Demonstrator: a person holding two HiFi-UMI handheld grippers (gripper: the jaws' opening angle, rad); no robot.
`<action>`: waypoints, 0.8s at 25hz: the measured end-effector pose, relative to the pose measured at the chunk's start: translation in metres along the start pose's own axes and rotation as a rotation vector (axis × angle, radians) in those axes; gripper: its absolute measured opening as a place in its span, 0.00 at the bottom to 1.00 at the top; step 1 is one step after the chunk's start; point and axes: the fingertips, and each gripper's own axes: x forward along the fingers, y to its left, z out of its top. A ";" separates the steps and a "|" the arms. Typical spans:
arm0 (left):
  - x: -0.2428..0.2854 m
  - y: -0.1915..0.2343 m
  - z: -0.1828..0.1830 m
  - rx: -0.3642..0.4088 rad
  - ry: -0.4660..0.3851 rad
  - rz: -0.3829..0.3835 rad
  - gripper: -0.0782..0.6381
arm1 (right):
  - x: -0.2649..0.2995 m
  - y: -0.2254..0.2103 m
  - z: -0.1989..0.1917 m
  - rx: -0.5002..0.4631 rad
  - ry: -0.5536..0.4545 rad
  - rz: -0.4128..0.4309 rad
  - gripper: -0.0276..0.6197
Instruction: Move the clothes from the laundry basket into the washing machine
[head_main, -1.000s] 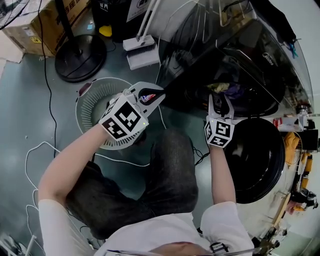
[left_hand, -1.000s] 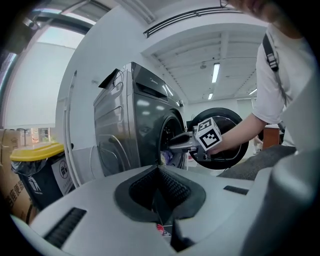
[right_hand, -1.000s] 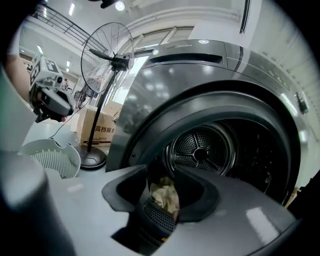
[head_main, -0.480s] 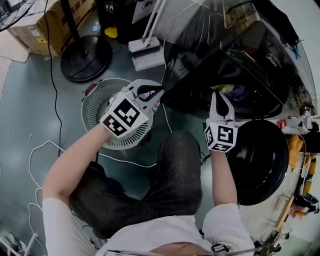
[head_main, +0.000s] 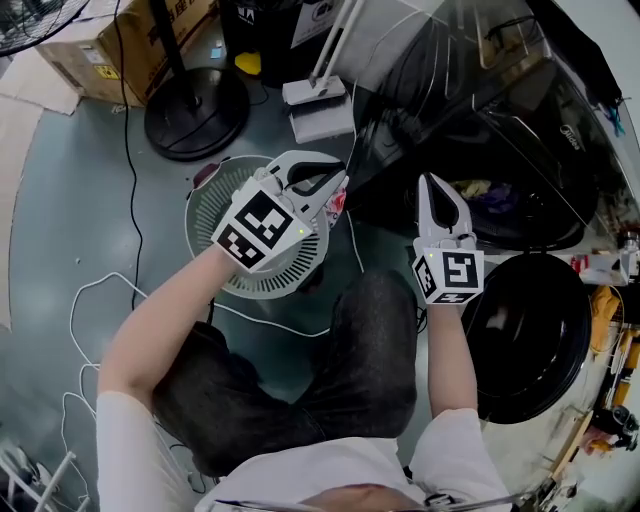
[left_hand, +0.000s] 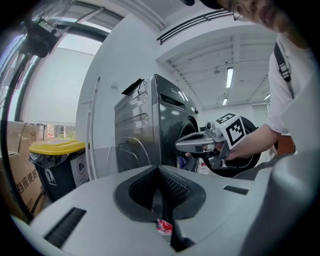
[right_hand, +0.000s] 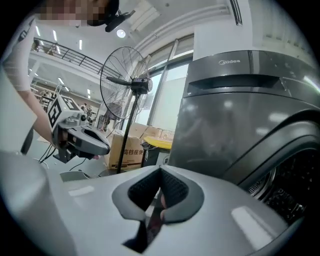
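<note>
The left hand-held gripper is closed on a small red and white piece of cloth, which shows only as a scrap low between the jaws. It hangs over the edge of the white laundry basket that stands on the floor, so I judge that this piece is taken from the basket and is meant for the machine. The right hand-held gripper is closed too. Its jaws have just been closing, and nothing appears to be between them. It points toward the open drum, probably because it carries no load at this moment. Just past its tips, inside the dark washing machine, some clothes, yellowish and purple, already lie in the drum. The round door stands open on the person's right side, which leaves the way in free. How much is left in the basket I cannot tell, because the left hand-held gripper covers much of it.
</note>
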 end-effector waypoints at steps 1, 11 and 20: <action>0.000 0.000 0.000 -0.001 -0.003 0.005 0.12 | 0.003 0.003 0.002 0.011 -0.006 0.014 0.06; -0.030 0.042 -0.001 -0.064 0.001 0.093 0.12 | 0.044 0.048 0.016 0.033 -0.048 0.191 0.06; -0.080 0.067 -0.029 -0.061 -0.034 0.162 0.12 | 0.068 0.077 -0.008 0.030 -0.042 0.321 0.06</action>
